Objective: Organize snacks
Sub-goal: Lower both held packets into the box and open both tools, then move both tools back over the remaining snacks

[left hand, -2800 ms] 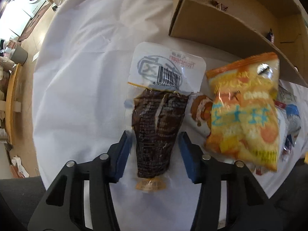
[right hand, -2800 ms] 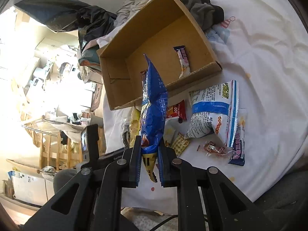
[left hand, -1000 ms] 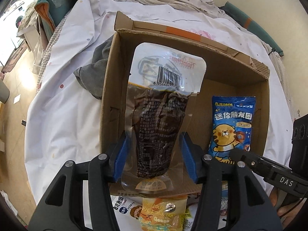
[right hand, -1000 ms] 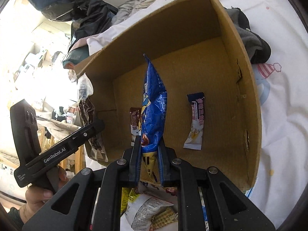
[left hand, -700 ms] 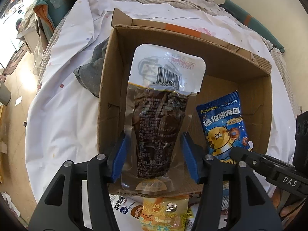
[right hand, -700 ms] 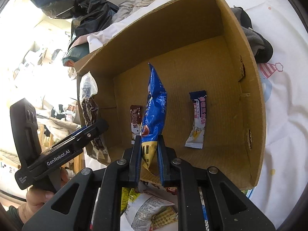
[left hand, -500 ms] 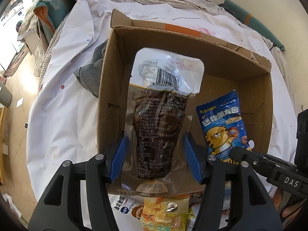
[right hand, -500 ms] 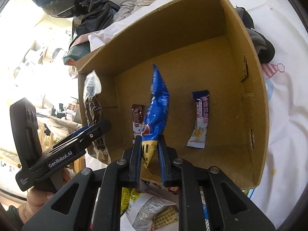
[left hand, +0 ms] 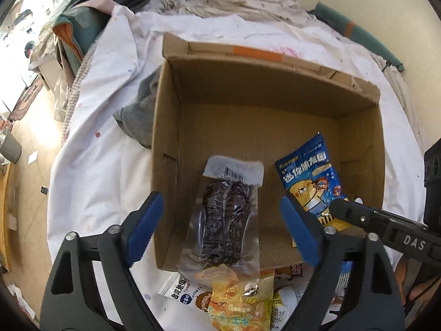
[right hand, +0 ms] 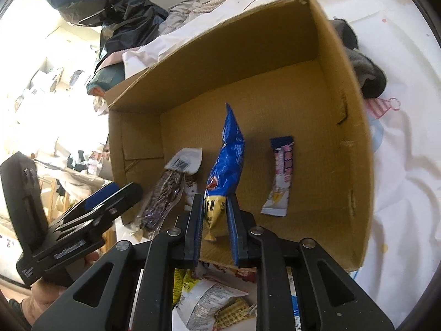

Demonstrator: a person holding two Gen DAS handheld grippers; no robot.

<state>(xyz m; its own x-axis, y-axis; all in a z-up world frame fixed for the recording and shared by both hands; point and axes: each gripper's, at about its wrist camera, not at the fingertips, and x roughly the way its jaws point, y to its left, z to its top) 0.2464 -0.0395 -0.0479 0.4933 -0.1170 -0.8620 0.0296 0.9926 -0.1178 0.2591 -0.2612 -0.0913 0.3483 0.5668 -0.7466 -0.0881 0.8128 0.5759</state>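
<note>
An open cardboard box (left hand: 264, 88) lies on a white sheet. My left gripper (left hand: 220, 220) is wide open over the box's near wall. The clear packet of dark snacks (left hand: 224, 212) is free of it, dropping into the box with its lower end over the near edge; it also shows in the right wrist view (right hand: 165, 193). My right gripper (right hand: 213, 220) has its jaws slightly parted around the yellow end of a blue snack bag (right hand: 227, 160), which stands upright in the box and also shows in the left wrist view (left hand: 311, 182). A pink-and-white bar (right hand: 279, 176) lies on the box floor.
Loose snack packets lie in front of the box, among them an orange-yellow one (left hand: 239, 300) and a white one (right hand: 209, 303). A grey cloth (left hand: 137, 118) lies at the box's left side. Bedding and dark bags (right hand: 124, 11) pile up behind the box.
My left gripper opened wide and let go of the dark snack packet, which dropped toward the box floor. My right gripper's jaws loosened on the blue bag, which sank lower.
</note>
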